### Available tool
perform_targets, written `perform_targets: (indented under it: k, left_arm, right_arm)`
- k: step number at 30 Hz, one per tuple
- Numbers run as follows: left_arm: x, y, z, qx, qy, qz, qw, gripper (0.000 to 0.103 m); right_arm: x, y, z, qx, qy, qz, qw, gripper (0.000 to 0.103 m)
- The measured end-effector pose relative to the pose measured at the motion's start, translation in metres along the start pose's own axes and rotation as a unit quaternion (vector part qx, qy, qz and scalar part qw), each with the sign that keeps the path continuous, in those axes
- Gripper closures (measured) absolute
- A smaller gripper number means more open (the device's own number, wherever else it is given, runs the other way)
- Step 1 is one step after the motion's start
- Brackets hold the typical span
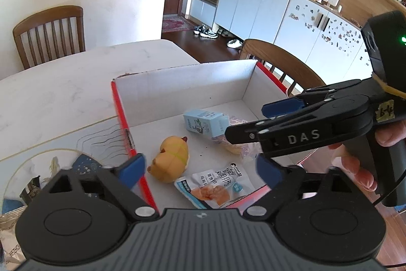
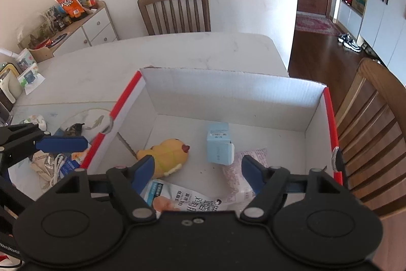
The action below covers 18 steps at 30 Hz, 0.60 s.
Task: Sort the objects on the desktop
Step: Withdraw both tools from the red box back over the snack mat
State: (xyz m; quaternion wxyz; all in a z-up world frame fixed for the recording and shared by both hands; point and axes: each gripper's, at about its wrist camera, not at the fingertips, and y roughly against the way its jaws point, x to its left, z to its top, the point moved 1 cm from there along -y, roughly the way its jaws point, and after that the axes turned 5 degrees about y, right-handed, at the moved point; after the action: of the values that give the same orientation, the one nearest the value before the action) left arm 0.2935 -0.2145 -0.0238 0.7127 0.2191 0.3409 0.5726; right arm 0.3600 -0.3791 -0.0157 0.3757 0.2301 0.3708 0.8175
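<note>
Contents of the white cardboard box [image 2: 228,90] with red edges, standing on the marble table [image 2: 177,52] near its right edge:

1. Yellow plush toy [image 2: 168,155], lying on its side by the box's left wall.
2. Light blue carton [image 2: 219,146], toward the back wall, right of the plush and apart from it.
3. Snack pouch [image 1: 215,186] printed in white and blue, flat at the near edge, just in front of the plush.
4. Pale pink packet [image 2: 250,156], partly under the carton's right side.

My left gripper [image 1: 200,164]: blue pads spread wide, nothing between them, above the box's near left corner. My right gripper [image 2: 198,169]: pads also spread, empty, above the near edge over the pouch.

Outside the box's left wall: a clutter of packets and a white cable [image 2: 57,166] on the table.
</note>
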Motion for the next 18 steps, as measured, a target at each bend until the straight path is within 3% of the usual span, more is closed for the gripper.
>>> perform_targets:
  k: [6, 13, 18]
  left_arm:
    - [0.012, 0.019, -0.007, -0.019, 0.001, 0.009, 0.9998, 0.0]
    - [0.045, 0.045, -0.017, -0.028, 0.036, -0.005, 0.999, 0.0]
    - [0.069, 0.068, -0.027, -0.051, 0.028, 0.004, 0.9983, 0.0]
  right_arm:
    - [0.013, 0.01, -0.005, -0.014, -0.001, -0.004, 1.0, 0.023]
    - [0.042, 0.024, -0.009, -0.031, -0.003, -0.014, 0.999, 0.022]
    - [0.067, 0.031, -0.014, -0.043, -0.019, -0.023, 0.999, 0.022]
